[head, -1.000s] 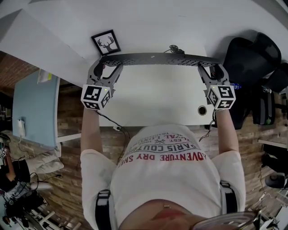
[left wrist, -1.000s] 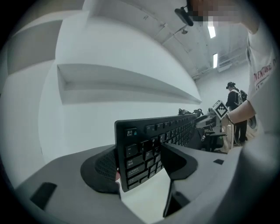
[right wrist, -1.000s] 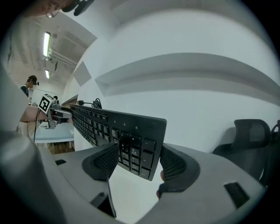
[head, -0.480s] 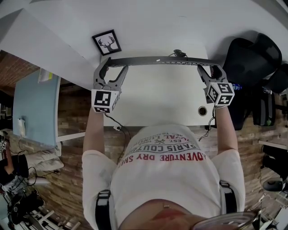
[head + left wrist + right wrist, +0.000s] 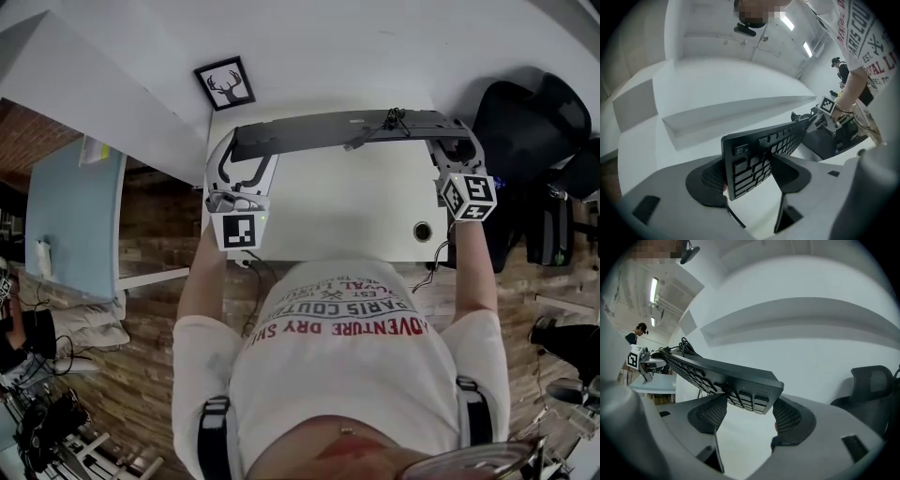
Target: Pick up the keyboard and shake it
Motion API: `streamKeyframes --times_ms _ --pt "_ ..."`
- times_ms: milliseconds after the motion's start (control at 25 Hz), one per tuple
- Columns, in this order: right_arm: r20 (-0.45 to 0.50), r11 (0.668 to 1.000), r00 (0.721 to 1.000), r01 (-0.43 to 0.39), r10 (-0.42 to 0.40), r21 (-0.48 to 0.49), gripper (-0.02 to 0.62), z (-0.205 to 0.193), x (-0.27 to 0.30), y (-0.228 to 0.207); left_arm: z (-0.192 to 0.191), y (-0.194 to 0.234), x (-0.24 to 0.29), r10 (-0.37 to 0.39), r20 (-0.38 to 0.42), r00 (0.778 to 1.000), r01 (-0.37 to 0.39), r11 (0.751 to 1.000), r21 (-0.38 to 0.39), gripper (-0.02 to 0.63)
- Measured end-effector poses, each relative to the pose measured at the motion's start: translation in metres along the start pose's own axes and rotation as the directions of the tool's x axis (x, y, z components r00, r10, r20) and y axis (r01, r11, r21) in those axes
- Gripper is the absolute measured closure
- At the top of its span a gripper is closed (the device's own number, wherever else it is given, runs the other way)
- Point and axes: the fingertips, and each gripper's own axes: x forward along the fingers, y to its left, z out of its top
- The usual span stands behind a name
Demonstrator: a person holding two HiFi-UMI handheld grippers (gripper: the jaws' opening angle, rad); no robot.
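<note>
Keyboard [image 5: 337, 131] raised above white desk [image 5: 347, 220], tilted, spanning both grippers, left gripper [image 5: 246, 164] clamped wide across its left end, jaws just closed slightly further on it, right gripper [image 5: 457, 150] clamped across its right end, pads pressing both faces.

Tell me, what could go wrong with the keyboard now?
The keyboard is pinched only at its ends, by the left hand-held gripper, whose jaws have just been closing on it, and the right hand-held gripper; hard shaking might slip it onto the desk. Its bundled cable could swing loose.
</note>
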Motion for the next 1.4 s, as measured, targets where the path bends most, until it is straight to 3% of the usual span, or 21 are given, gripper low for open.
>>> streamKeyframes --times_ms 160,280,360,520,760,1040,1280,1400 --pt "-0.004 1.0 1.0 -0.01 0.01 -0.004 0.301 -0.001 -0.002 0.005 0.001 0.002 -0.004 0.004 0.003 1.0 -0.003 0.999 -0.045 0.314" --pt "-0.01 1.0 1.0 -0.022 0.022 -0.015 0.301 -0.001 -0.002 0.009 -0.006 0.006 -0.002 0.01 -0.007 1.0 -0.011 0.981 -0.194 0.314" --pt "-0.018 0.999 0.999 -0.029 0.029 -0.028 0.301 -0.002 -0.003 0.009 -0.019 0.004 0.001 -0.053 -0.072 0.996 0.034 0.969 -0.245 0.314" --pt "-0.047 0.996 0.997 -0.061 0.058 -0.065 0.301 -0.003 -0.006 0.015 -0.045 -0.002 0.005 -0.203 -0.18 0.963 0.136 0.936 -0.325 0.322" --pt "-0.029 0.993 0.995 -0.094 0.092 -0.07 0.302 0.002 -0.011 0.028 -0.065 0.004 0.01 -0.301 -0.231 0.925 0.168 0.871 -0.461 0.321" --pt "0.005 0.994 0.997 -0.082 0.083 -0.07 0.302 0.013 -0.018 0.034 -0.077 0.008 0.016 -0.354 -0.236 0.905 0.184 0.826 -0.533 0.321" --pt "0.113 0.97 0.993 0.0 0.028 -0.242 0.302 0.043 -0.028 0.046 -0.089 0.01 0.017 -0.357 -0.231 0.905 0.167 0.797 -0.58 0.319" --pt "0.221 0.949 0.975 0.063 0.008 -0.31 0.302 0.061 -0.038 0.055 -0.087 0.013 0.015 -0.339 -0.219 0.915 0.163 0.808 -0.567 0.314"
